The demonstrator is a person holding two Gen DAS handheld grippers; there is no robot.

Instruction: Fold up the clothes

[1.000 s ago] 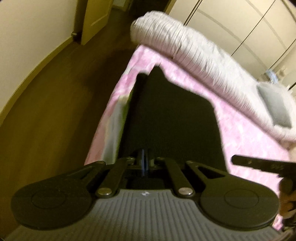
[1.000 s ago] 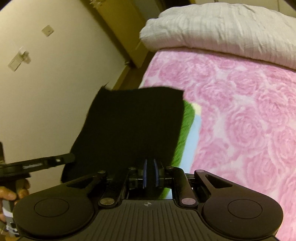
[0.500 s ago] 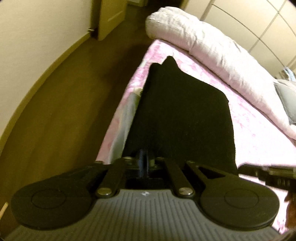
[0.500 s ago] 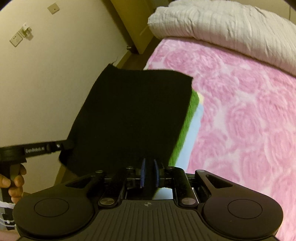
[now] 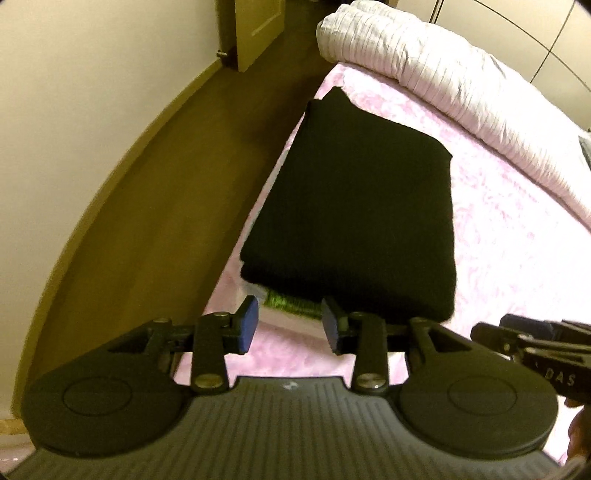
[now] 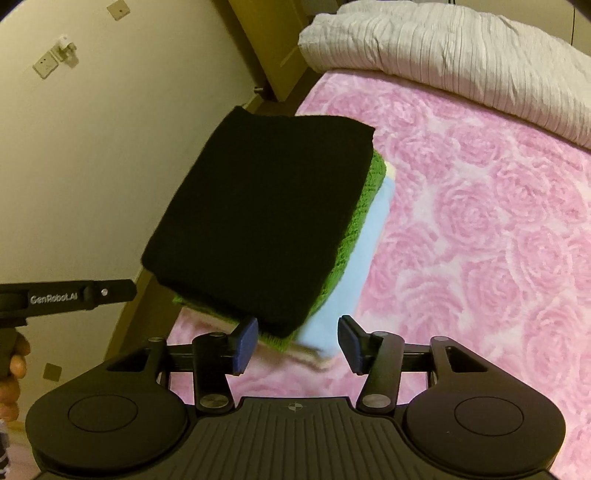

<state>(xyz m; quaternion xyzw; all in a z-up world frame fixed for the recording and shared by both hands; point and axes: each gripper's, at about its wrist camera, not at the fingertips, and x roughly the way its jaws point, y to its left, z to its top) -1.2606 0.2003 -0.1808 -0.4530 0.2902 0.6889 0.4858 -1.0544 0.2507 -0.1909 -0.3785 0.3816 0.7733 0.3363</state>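
Observation:
A folded black garment lies on top of a stack at the left edge of the pink rose bedspread. In the right wrist view the black garment rests on a folded green knit and a light blue piece. My left gripper is open and empty just short of the stack's near edge. My right gripper is open and empty at the stack's near right corner. The green knit peeks out under the black garment in the left wrist view.
A rolled white quilt lies across the far end of the bed. The wooden floor and cream wall run along the bed's left side, with a door at the back. The left gripper's body shows at the right wrist view's left edge.
Both grippers were shut on the black garment and held it over the stack. It now lies on the stack, and both grippers have opened and drawn back a little.

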